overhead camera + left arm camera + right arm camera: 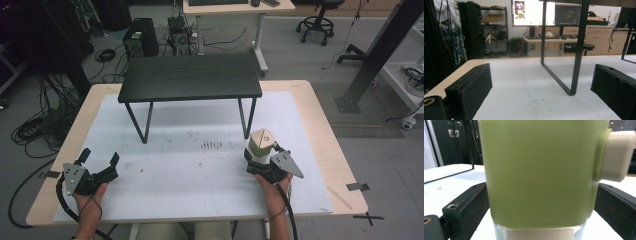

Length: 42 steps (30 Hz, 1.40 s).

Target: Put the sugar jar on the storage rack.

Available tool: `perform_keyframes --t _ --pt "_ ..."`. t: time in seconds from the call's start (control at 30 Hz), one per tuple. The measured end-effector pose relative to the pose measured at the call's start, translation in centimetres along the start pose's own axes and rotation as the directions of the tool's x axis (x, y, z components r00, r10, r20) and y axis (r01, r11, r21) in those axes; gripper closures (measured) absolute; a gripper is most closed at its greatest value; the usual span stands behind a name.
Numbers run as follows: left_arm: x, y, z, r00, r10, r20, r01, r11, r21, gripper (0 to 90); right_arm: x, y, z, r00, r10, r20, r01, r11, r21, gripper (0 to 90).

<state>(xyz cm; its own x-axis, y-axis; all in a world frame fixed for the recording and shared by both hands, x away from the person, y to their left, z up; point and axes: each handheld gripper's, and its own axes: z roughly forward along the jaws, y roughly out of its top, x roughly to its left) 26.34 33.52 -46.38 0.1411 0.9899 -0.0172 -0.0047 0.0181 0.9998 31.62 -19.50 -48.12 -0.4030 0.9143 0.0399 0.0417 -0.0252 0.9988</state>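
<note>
A jar [261, 142] with a tall olive-green cap and a clear base stands upright on the white mat [190, 175] at the right. My right gripper [261, 154] is shut on it, one jaw against each side. Close up in the right gripper view, the jar [539, 170] sits between the jaws of that gripper [540, 187], with a cream tab [616, 155] sticking out of the cap. My left gripper [100, 156] rests on the mat at the left, open, with nothing between its jaws [541, 72].
A small black table [190, 77] on thin metal legs [576, 62] stands on the far half of the mat. The wooden tabletop's edge [345, 165] runs close to the right hand. Beyond are a desk, computers, cables and a chair.
</note>
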Motion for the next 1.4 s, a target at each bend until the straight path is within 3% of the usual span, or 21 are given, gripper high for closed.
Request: perform_keyframes --t 0.8,1.4 --pt "-0.04 -0.01 -0.04 1.0 -0.002 -0.003 0.002 1.0 -0.001 3.5 0.25 -0.08 0.04 0.9992 -0.039 0.013 0.039 0.999 -0.004 3.3" --pt "-0.04 -0.01 -0.04 1.0 -0.002 -0.004 0.002 1.0 -0.001 3.5 0.23 -0.12 -0.03 0.9994 -0.033 0.013 0.034 0.999 -0.014 3.7"
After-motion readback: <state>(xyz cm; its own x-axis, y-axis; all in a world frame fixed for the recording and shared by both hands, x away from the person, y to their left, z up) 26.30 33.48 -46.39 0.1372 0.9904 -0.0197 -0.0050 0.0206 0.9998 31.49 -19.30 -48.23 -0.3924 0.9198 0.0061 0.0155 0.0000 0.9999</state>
